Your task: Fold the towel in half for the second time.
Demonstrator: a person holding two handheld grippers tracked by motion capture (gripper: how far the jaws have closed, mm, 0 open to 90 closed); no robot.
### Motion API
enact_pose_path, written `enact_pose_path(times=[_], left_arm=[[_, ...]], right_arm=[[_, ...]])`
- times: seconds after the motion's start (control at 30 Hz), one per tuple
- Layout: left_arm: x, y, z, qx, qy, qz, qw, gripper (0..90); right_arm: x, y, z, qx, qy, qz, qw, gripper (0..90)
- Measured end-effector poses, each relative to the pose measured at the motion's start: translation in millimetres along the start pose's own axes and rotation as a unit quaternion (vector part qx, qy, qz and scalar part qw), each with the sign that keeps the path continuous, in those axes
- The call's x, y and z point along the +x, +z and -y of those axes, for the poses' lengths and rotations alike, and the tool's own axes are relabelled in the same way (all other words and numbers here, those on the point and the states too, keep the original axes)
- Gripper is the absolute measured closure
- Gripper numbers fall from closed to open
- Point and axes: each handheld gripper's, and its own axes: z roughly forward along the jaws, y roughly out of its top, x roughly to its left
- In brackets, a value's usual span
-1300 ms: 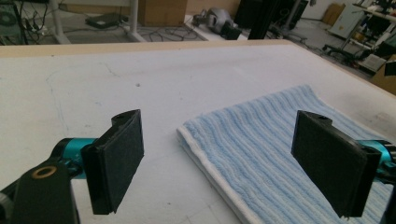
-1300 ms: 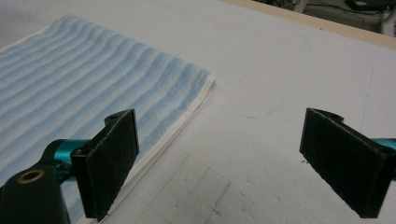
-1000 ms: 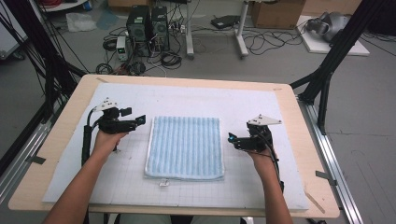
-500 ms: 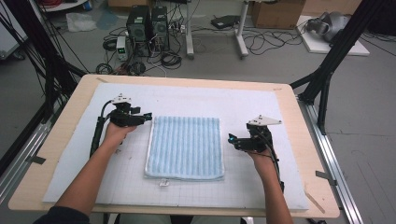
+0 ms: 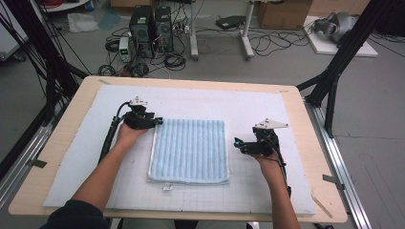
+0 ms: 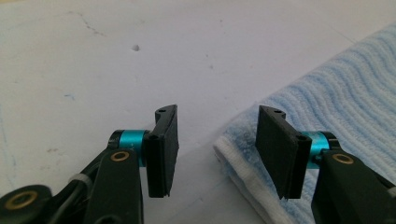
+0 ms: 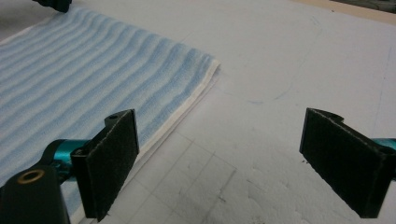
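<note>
High view. A folded, light blue, ribbed terry towel with a white hem lies flat at the middle of a white gridded foam mat, which covers a pale wooden table top. A small white tag sticks out at the towel's near edge. The left gripper, black with a grey three-cornered plate, sits at the towel's far left corner. The right gripper rests on the mat just beside the towel's right edge, apart from it. On the floor beyond the table stand black computer towers among loose cables, with cardboard boxes farther back.

Left gripper view. The left gripper has just been closing its jaws, which now stand half parted. The towel's white-hemmed corner lies between them, nearer the right-hand pad; neither pad is seen pressing on it, so the grip is not made.

Right gripper view. The right gripper stands released, jaws wide apart over bare mat. The towel lies beside and behind the left-hand pad, its corner pointing up the picture.
</note>
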Motion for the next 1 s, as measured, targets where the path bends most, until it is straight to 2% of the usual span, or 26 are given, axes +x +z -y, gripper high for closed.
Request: enact_pose_path(times=[0.07, 0.17, 0.27, 0.3, 0.33, 0.37, 0.4, 0.43, 0.63, 0.8, 0.83, 0.9, 1.0], left_arm=[[-2.5, 1.6, 0.4, 0.006, 0.006, -0.008, 0.9999, 52.5], [-4.4, 1.8, 0.3, 0.008, 0.015, -0.009, 0.9998, 59.1], [-6.9, 2.7, 1.0, 0.006, 0.024, 0.003, 0.9997, 70.3], [-6.7, 2.6, 1.1, 0.006, 0.028, 0.014, 0.9995, 74.0], [-7.6, 3.0, 1.3, 0.004, 0.030, 0.018, 0.9994, 81.2], [-7.3, 2.6, 1.2, 0.007, 0.037, 0.020, 0.9991, 82.3], [-7.5, 2.6, 1.3, 0.006, 0.037, 0.020, 0.9991, 83.9], [-7.5, 3.0, 1.6, 0.003, 0.030, 0.022, 0.9993, 84.2], [-5.1, 2.7, 2.2, 0.001, 0.019, 0.029, 0.9994, 85.4], [-0.9, 1.2, 3.2, -0.007, 0.001, 0.042, 0.9991, 85.8], [-0.2, 1.0, 3.1, -0.007, 0.003, 0.042, 0.9991, 85.9], [0.2, 0.8, 3.5, -0.011, -0.004, 0.045, 0.9989, 85.9], [1.9, -0.1, 4.2, -0.016, -0.007, 0.057, 0.9982, 85.8]], right_arm=[[0.1, 0.3, 0.0, 0.000, -0.001, 0.001, 1.0000, 10.9], [0.3, 1.1, 0.3, 0.004, -0.002, 0.002, 1.0000, 10.9], [0.3, 2.7, 1.3, 0.008, -0.002, 0.003, 1.0000, 10.9], [0.4, 3.0, 1.5, 0.009, -0.002, 0.003, 0.9999, 10.9], [0.6, 3.3, 1.7, 0.010, -0.001, 0.002, 0.9999, 10.9], [0.6, 3.5, 1.8, 0.011, -0.002, 0.002, 0.9999, 10.9], [1.0, 3.8, 1.9, 0.011, -0.001, 0.002, 0.9999, 10.9], [1.0, 4.2, 1.8, 0.010, -0.003, 0.001, 0.9999, 10.9], [3.3, 5.9, 1.6, 0.010, -0.003, -0.008, 0.9999, 10.9], [5.2, 10.9, 0.8, 0.007, 0.005, -0.022, 0.9997, 10.9], [5.3, 12.1, 0.1, 0.004, 0.009, -0.024, 0.9997, 10.9], [5.1, 14.8, -1.4, 0.001, 0.018, -0.027, 0.9995, 10.9], [4.8, 23.0, -4.0, 0.017, 0.015, -0.036, 0.9991, 10.9]])
